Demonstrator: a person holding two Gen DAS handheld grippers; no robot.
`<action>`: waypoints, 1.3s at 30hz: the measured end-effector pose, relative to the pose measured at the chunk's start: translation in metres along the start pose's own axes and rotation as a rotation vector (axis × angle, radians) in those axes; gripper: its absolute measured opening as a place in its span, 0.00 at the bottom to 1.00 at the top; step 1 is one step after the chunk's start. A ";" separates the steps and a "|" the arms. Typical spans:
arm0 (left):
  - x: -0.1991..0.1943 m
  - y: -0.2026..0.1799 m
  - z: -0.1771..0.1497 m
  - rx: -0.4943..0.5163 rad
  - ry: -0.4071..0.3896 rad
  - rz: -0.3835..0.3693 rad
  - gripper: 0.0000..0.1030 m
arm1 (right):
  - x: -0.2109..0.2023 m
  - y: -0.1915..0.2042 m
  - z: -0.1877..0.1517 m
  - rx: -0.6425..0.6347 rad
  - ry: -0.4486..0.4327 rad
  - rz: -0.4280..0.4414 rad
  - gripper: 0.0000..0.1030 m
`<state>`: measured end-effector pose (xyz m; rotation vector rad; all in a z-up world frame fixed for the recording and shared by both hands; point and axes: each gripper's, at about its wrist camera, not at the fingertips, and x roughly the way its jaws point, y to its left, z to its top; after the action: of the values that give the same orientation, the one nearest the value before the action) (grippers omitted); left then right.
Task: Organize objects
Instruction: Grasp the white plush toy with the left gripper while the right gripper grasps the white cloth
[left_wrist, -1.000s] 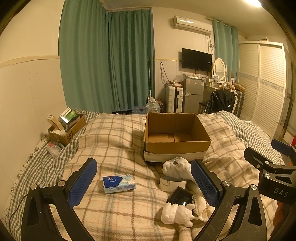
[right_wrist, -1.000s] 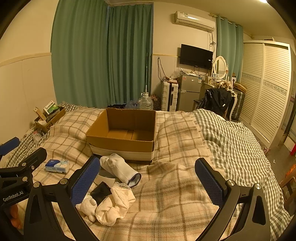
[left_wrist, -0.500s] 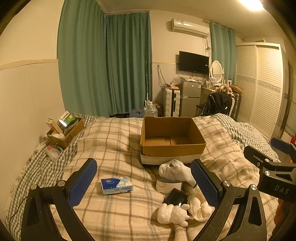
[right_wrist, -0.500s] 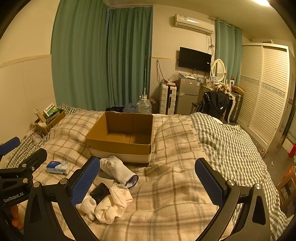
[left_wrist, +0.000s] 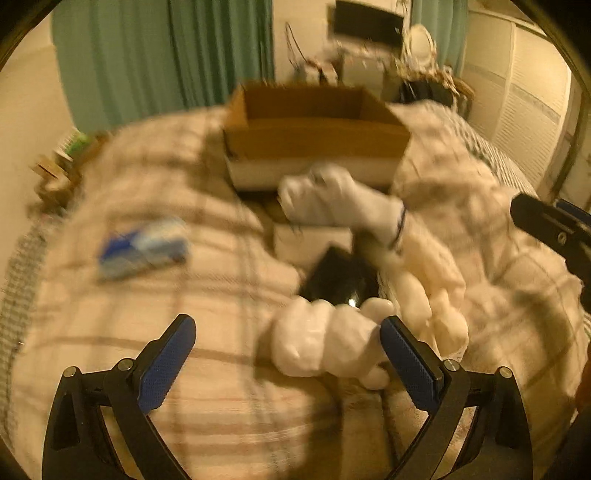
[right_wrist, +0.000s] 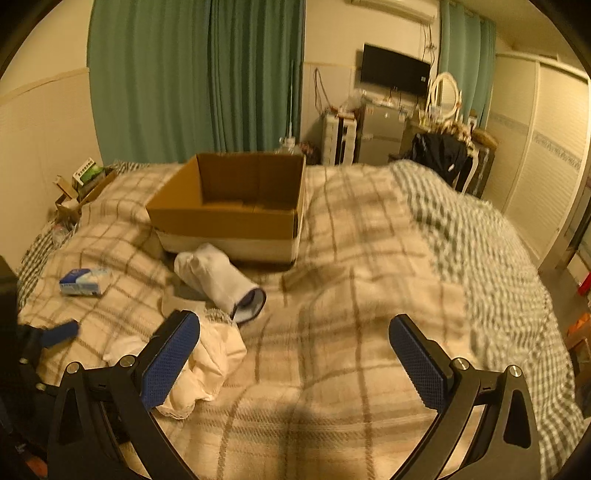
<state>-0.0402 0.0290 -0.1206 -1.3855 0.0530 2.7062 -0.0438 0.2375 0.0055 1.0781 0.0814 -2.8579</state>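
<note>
An empty cardboard box (left_wrist: 314, 125) stands on the plaid bed, also seen in the right wrist view (right_wrist: 236, 206). In front of it lie a rolled white sock (left_wrist: 343, 203) (right_wrist: 221, 280), a black item (left_wrist: 340, 277), a white plush toy (left_wrist: 325, 343), a cream lace cloth (right_wrist: 210, 362) and a blue tissue pack (left_wrist: 144, 247) (right_wrist: 85, 281). My left gripper (left_wrist: 286, 347) is open, low over the bed, with the plush toy between its fingers. My right gripper (right_wrist: 295, 350) is open and empty above bare blanket, right of the cloth.
A small carton of items (right_wrist: 85, 184) sits at the bed's left edge by the wall. Green curtains, a TV, a fridge and a wardrobe (right_wrist: 546, 155) stand beyond the bed. A green checked blanket (right_wrist: 480, 236) covers the right side.
Both grippers have dropped and moved forward toward the pile. The left view is blurred with motion, and the plush toy now lies between the left fingers.
</note>
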 end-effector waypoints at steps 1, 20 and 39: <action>0.004 -0.001 -0.001 -0.003 0.014 -0.018 0.95 | 0.004 -0.001 -0.001 0.005 0.010 0.006 1.00; -0.058 0.025 0.009 -0.043 -0.166 0.007 0.59 | 0.025 0.027 -0.007 -0.066 0.088 0.058 1.00; -0.081 0.064 0.038 -0.086 -0.216 0.032 0.59 | 0.014 0.061 0.008 -0.252 0.100 0.182 0.11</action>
<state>-0.0309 -0.0379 -0.0339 -1.1124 -0.0586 2.8987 -0.0532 0.1750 0.0011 1.1117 0.3231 -2.5497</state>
